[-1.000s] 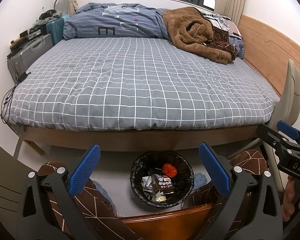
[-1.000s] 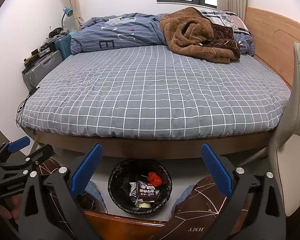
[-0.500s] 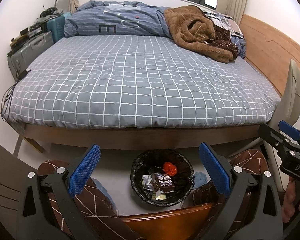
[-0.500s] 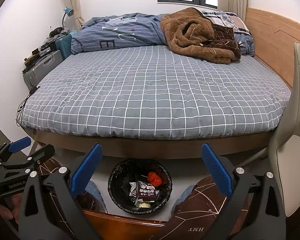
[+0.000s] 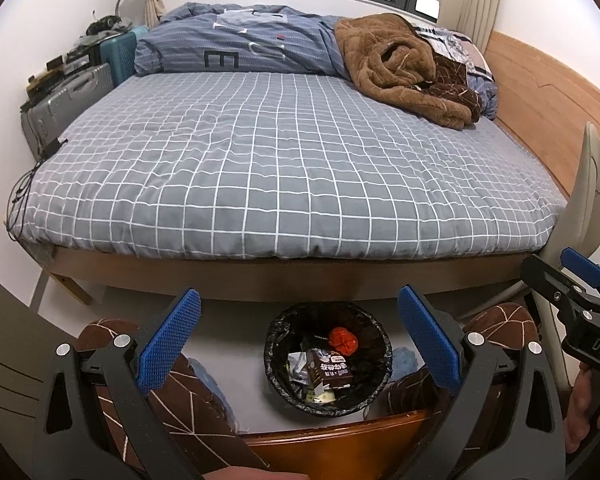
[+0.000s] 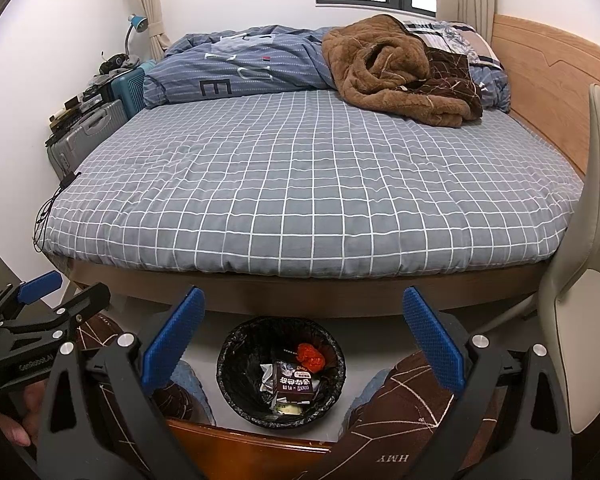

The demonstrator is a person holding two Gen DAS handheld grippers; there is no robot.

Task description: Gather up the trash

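Below: bin [image 5: 327, 358] [image 6: 281, 372], round, lined with a black bag, standing upright on the pale floor with its mouth facing up; being round, it has no long axis to tell. It sits at 6 o'clock of the bed [image 5: 292, 160], just off the wooden frame.

Contents: brown carton [image 5: 331, 372] [image 6: 294, 383] with white print, lying flat, long axis running 9 to 3 o'clock; crumpled red wrapper [image 5: 343, 340] [image 6: 311, 356] at its 1 o'clock; pale scraps under and beside both.

Left gripper [image 5: 298, 344]: blue pads spread wide, nothing between them; the bin shows between them, nearer the 3 o'clock pad.

Right gripper [image 6: 303, 346]: likewise spread and empty; the bin shows between its pads, toward the 9 o'clock one.

Knees in brown patterned trousers [image 5: 496, 322] flank the bin at 9 and 3 o'clock.

Brown blanket [image 6: 392, 68] heaped at the bed's 1 o'clock corner.
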